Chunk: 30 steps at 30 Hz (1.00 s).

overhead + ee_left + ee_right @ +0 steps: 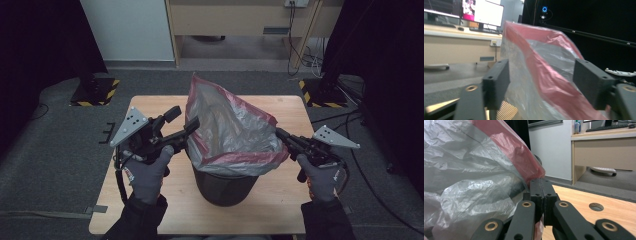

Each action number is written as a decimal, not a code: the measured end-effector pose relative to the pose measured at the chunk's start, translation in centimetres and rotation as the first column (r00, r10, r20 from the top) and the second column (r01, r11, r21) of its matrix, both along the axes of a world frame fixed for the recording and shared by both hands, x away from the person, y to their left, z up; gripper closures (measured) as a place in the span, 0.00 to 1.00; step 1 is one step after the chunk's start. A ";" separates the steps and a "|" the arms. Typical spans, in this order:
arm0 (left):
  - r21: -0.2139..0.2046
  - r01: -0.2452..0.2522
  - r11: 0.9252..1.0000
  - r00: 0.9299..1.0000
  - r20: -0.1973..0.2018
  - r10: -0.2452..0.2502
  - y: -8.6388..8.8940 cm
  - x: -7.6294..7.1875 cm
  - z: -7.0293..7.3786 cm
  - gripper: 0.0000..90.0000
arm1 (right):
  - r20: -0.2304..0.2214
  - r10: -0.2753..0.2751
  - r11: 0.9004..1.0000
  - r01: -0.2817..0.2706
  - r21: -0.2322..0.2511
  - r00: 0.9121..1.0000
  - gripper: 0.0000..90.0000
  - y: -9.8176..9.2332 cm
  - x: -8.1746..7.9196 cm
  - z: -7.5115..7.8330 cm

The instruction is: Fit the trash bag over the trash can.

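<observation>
A grey see-through bag point(232, 132) with a red rim stands in a dark round bin point(222, 187) in the middle of the wooden table point(280, 210). Its mouth is pulled up and wide. My left gripper point(184, 118) is at the bag's left side, open. In the left gripper view the red rim point(544, 75) runs between the wide-apart jaws of my left gripper point(544, 81), which do not press on it. My right gripper point(278, 132) is shut on the rim at the bag's right side. In the right gripper view my right gripper point(543, 187) pinches the red edge point(534, 170).
The table has a round hole point(596, 206) near its right side. Beyond the table are a wooden desk point(240, 20), two stand bases with hazard stripes point(95, 92) point(320, 92) and floor cables point(350, 117). Monitors point(482, 11) stand on a desk in the left gripper view.
</observation>
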<state>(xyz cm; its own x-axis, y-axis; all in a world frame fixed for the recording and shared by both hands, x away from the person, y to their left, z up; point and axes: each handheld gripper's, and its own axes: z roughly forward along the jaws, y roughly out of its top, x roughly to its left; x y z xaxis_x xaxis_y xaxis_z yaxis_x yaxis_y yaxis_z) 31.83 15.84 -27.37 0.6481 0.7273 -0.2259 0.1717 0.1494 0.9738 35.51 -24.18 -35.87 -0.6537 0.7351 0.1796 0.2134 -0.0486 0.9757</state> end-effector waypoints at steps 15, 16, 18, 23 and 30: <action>0.032 0.005 0.999 0.997 -0.082 -0.002 3.7 -1.5 -6.0 0.98 | -0.020 -0.004 1.000 0.004 -0.009 1.000 1.00 -0.8 -0.2 -0.9; 0.038 0.006 0.999 0.996 -0.089 -0.003 3.8 -1.6 -6.4 0.99 | -0.023 -0.006 1.000 0.006 -0.007 1.000 1.00 -0.8 -0.2 -1.0; 0.044 0.011 0.999 0.994 -0.108 -0.006 3.9 -1.7 -7.2 0.99 | -0.023 -0.006 1.000 0.006 -0.010 1.000 1.00 -0.8 -0.1 -1.1; 0.037 0.027 0.999 0.987 -0.156 -0.021 3.9 -1.3 -9.2 0.99 | -0.043 -0.012 1.000 0.011 -0.009 0.999 1.00 -0.8 0.1 -1.6; 0.019 0.008 1.000 0.996 -0.086 -0.006 4.1 -0.6 -8.4 0.61 | 0.008 -0.012 1.000 0.012 0.007 1.000 0.91 -1.0 0.1 -0.9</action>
